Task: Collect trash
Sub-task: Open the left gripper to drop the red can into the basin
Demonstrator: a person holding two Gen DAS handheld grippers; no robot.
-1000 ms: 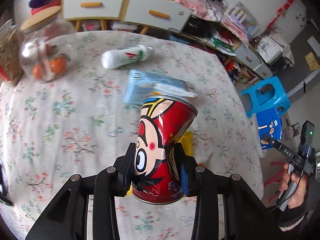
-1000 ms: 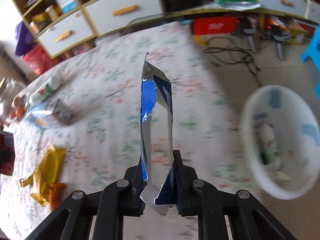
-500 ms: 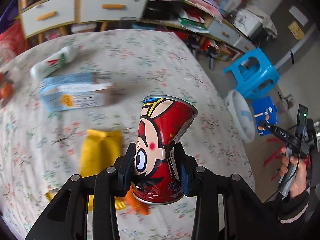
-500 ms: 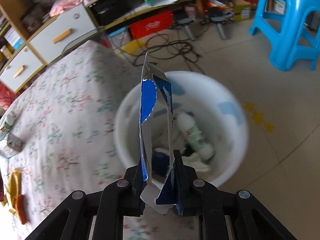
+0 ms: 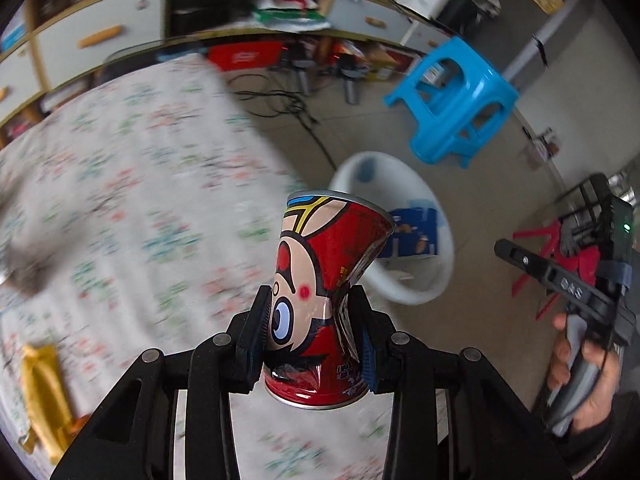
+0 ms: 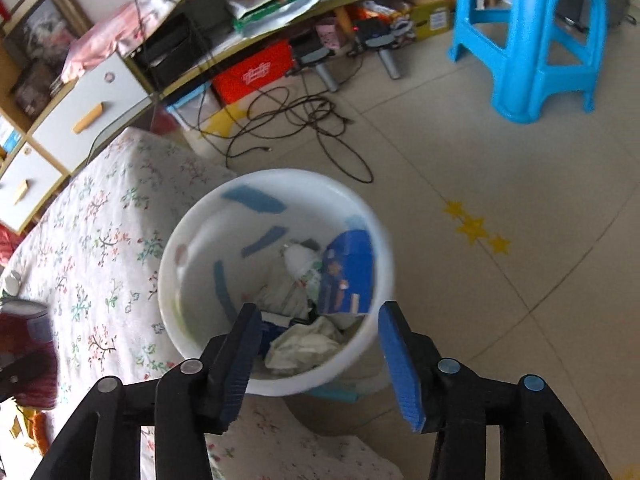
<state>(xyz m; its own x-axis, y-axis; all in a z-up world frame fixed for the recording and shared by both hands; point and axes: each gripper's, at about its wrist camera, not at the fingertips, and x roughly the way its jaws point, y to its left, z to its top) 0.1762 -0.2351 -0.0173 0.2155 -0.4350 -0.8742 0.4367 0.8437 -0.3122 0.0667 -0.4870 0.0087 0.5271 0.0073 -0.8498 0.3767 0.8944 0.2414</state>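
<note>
My left gripper [image 5: 310, 312] is shut on a crushed red cartoon can [image 5: 320, 292] and holds it above the table edge, near the white trash bin [image 5: 416, 292] on the floor. My right gripper [image 6: 316, 320] is open and empty right above the same white bin [image 6: 180, 248]. The blue wrapper [image 6: 348, 276] lies inside the bin among crumpled paper and other trash. It also shows in the left wrist view [image 5: 412, 232]. The right gripper [image 5: 516, 256], held in a hand, shows at the right of the left wrist view.
The table with a floral cloth [image 5: 132, 208] stands left of the bin. A yellow wrapper [image 5: 40, 384] lies on it at the left. A blue stool [image 6: 532, 36] stands on the floor beyond the bin. Cables [image 6: 296, 120] and low cabinets [image 6: 88, 104] lie further back.
My right gripper has opened and the blue wrapper has dropped into the bin. My left gripper has swung right with the can, from over the table toward the bin.
</note>
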